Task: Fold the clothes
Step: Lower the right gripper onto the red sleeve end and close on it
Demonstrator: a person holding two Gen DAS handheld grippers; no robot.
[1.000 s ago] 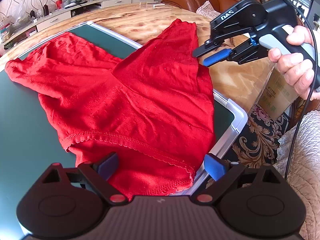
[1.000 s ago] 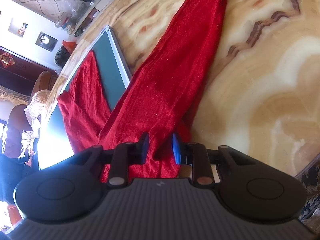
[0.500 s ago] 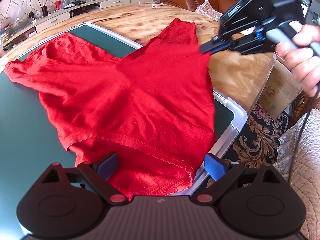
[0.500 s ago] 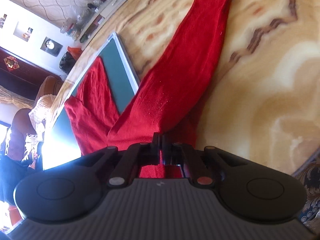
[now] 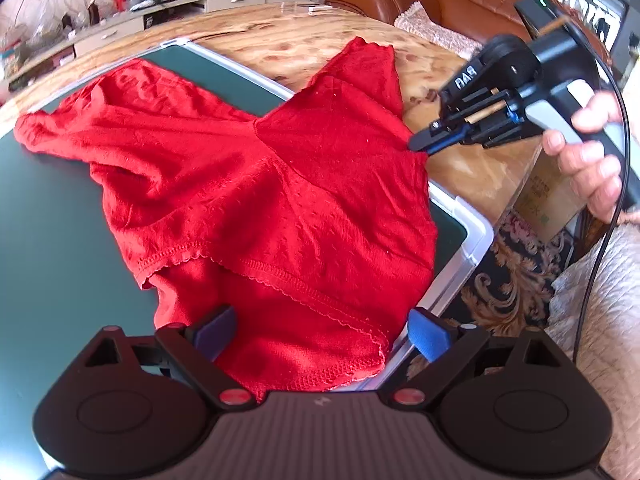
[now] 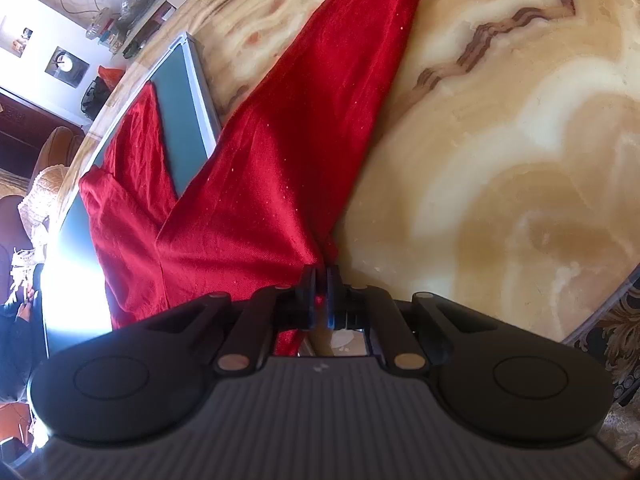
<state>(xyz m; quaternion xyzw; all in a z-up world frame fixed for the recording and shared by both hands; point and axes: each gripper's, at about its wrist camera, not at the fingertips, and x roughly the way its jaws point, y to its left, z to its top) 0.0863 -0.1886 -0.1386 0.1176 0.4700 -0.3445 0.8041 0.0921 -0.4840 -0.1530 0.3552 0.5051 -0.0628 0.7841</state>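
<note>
A red knit garment (image 5: 256, 184) lies spread over a green mat and the marble table, one leg reaching toward the far table edge. My left gripper (image 5: 320, 330) is open, its blue fingers to either side of the garment's scalloped hem. My right gripper (image 6: 319, 292) is shut on the garment's right side edge; in the left wrist view it (image 5: 420, 145) pinches the cloth and lifts it slightly off the table. The garment (image 6: 280, 152) stretches away from the right jaws.
The green mat (image 5: 52, 264) has a white frame (image 5: 464, 248) whose corner sits near the table edge. The marble tabletop (image 6: 500, 160) extends right. A cardboard box (image 5: 548, 196), patterned floor and brown sofas (image 5: 460, 0) lie beyond.
My right gripper closed on the garment's side edge and then drew it slightly up and outward. The left gripper stayed open at the hem.
</note>
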